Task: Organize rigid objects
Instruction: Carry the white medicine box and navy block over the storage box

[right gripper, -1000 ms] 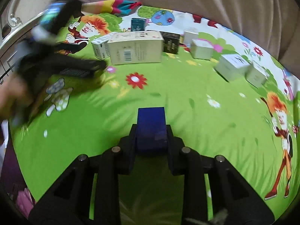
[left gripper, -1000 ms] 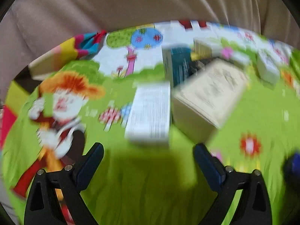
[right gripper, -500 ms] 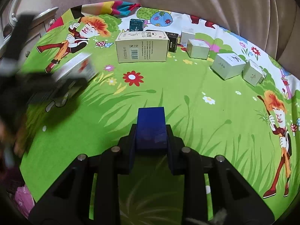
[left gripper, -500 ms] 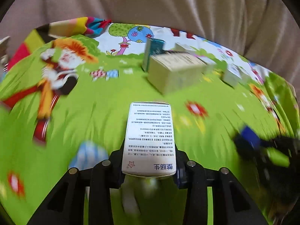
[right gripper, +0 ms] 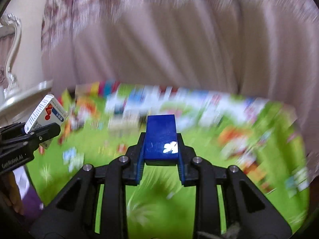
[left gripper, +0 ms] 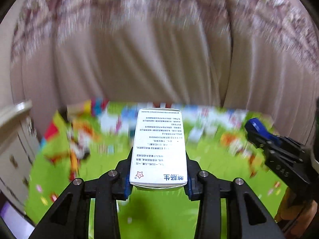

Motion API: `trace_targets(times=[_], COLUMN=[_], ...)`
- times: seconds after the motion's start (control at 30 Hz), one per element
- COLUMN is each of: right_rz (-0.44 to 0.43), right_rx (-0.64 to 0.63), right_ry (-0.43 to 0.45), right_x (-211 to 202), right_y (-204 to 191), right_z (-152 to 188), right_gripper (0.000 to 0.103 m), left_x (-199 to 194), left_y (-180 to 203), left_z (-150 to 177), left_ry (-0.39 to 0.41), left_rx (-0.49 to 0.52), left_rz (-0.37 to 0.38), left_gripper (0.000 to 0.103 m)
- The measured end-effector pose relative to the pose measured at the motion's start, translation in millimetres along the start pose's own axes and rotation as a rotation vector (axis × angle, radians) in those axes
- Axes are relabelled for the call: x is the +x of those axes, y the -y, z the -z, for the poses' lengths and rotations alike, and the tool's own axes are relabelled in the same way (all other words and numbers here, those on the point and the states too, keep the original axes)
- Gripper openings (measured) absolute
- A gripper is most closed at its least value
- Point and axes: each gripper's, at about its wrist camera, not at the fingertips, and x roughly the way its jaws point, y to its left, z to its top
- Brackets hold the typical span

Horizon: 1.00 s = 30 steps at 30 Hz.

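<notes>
Left gripper (left gripper: 158, 181) grasps the white box (left gripper: 158, 147); right gripper (right gripper: 160, 159) clenches the blue box (right gripper: 161, 139). Both ride above the mat (left gripper: 159, 215). Best keep them level and set each down squarely

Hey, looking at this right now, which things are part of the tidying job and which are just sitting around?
Part of the job:
- white medicine box, clamped in the left claw
- blue box, clamped in the right claw

Just around:
- cartoon play mat, blurred underneath
- beige curtain behind
- white cabinet on the left
</notes>
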Motion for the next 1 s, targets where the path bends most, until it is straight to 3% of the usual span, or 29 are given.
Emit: trace_targets(times=[0.2, 0.33, 0.47, 0.77, 1.0], right_rz=[0.109, 0.139, 0.146, 0.117, 0.005], right_rx=[-0.011, -0.019, -0.036, -0.071, -0.087], right_ry=[0.386, 0.509, 0.544, 0.541, 0.489], right_x=[-108.7, -146.0, -154.1, -158.0, -154.1], right_y=[4.2, -3.5, -10.9, -22.6, -44.1], right_z=[-59.1, -65.0, -63.6, -64.6, -70.6], right_gripper=[0.031, 0.031, 0.031, 0.031, 0.031], left_x=[-64.9, -97.0, -111.0, -116.4, -124.6], left_y=[16.2, 23.9, 29.0, 19.3, 0.5], left_z=[-55.7, -61.9, -61.8, -58.2, -48.5], left_ry=[0.225, 0.355, 0.410, 0.399, 0.363], left_rx=[0.014, 0.050, 0.067, 0.051, 0.040], left_rz=[-0.018, -0.058, -0.074, -0.077, -0.108], left_gripper=[0.041, 0.041, 0.041, 0.041, 0.041])
